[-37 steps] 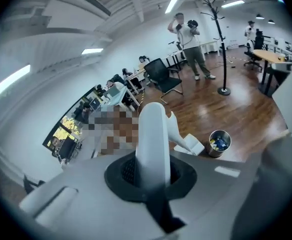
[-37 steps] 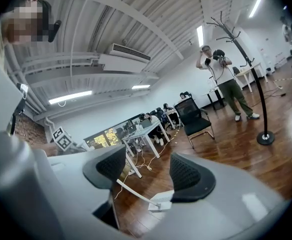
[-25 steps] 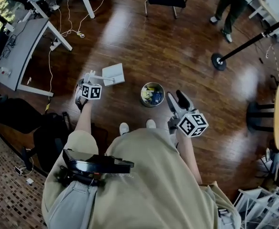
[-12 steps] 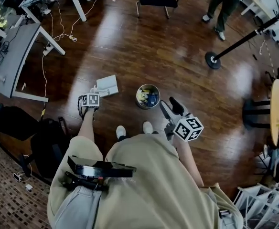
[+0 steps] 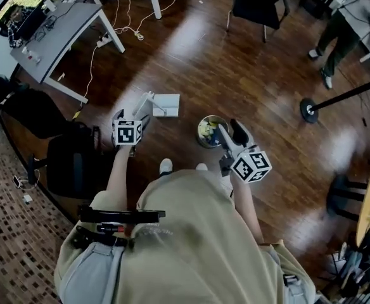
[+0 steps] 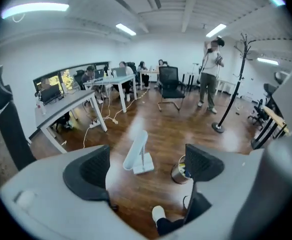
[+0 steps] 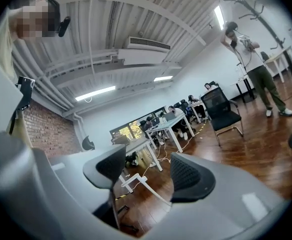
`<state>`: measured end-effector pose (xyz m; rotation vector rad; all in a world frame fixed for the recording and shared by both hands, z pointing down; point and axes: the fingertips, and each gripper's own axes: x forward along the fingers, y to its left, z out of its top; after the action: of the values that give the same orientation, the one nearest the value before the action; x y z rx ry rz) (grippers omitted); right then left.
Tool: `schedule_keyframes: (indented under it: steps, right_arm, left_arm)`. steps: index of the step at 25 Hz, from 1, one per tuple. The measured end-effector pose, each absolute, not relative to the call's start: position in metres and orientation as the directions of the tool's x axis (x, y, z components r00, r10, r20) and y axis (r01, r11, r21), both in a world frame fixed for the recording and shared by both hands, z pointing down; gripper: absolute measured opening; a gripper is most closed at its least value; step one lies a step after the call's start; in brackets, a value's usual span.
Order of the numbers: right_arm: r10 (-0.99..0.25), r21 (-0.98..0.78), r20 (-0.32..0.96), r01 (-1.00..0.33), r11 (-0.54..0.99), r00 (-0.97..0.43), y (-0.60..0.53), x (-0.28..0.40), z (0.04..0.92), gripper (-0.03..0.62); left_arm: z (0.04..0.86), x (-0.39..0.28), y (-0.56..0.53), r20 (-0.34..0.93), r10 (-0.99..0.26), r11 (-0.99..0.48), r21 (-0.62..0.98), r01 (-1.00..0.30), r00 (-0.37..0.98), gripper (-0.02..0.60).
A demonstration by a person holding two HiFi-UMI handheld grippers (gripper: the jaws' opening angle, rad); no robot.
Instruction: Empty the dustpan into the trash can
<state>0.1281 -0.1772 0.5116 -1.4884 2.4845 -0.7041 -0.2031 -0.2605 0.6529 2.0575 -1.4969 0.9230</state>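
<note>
Our shoes [image 5: 165,166] are standing just short of the trash can [image 5: 207,130], which is holding yellow and blue bits. The right gripper [image 7: 147,176] is hovering right by the can, tongs sitting narrow with nothing in them. The left gripper [image 6: 147,164] has just been opening, so its tongs are gaping wide and empty. The white dustpan [image 5: 166,104] is resting on the wood floor [image 5: 236,75] just past them, left of the can, clear of the pads. Further out, someone [image 5: 337,37] is standing beyond a grey desk [image 5: 58,37].
</note>
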Motion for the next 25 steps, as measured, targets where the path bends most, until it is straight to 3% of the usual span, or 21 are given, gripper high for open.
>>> schedule_keyframes:
  steps: [7, 12, 16, 20, 23, 25]
  right_arm:
    - [-0.778, -0.426, 0.053, -0.719, 0.549, -0.626, -0.181, 0.098, 0.507, 0.264]
    - [-0.813, -0.292, 0.002, -0.778, 0.556, -0.582, -0.152, 0.09, 0.472, 0.264]
    - [-0.841, -0.228, 0.018, -0.821, 0.523, -0.541, -0.119, 0.075, 0.47, 0.276]
    - [-0.867, -0.217, 0.04, -0.851, 0.478, -0.497, -0.073, 0.04, 0.47, 0.327]
    - [-0.885, -0.169, 0.052, -0.878, 0.449, -0.462, -0.039, 0.016, 0.469, 0.438]
    - [-0.891, -0.149, 0.06, -0.886, 0.438, -0.451, -0.021, 0.006, 0.467, 0.465]
  left_arm:
    - [0.559, -0.14, -0.206, 0.538, -0.783, -0.352, 0.032, -0.936, 0.312, 0.432]
    - [0.512, -0.11, -0.182, 0.41, -0.811, -0.443, 0.035, -0.896, 0.417, 0.42]
    - [0.512, -0.089, -0.158, 0.337, -0.763, -0.556, 0.094, -0.826, 0.552, 0.42]
    - [0.517, -0.109, -0.107, 0.311, -0.753, -0.582, 0.097, -0.807, 0.58, 0.42]
    - [0.509, -0.132, -0.079, 0.282, -0.771, -0.576, 0.077, -0.814, 0.572, 0.411]
    - [0.502, -0.144, -0.07, 0.28, -0.782, -0.572, 0.034, -0.819, 0.557, 0.411]
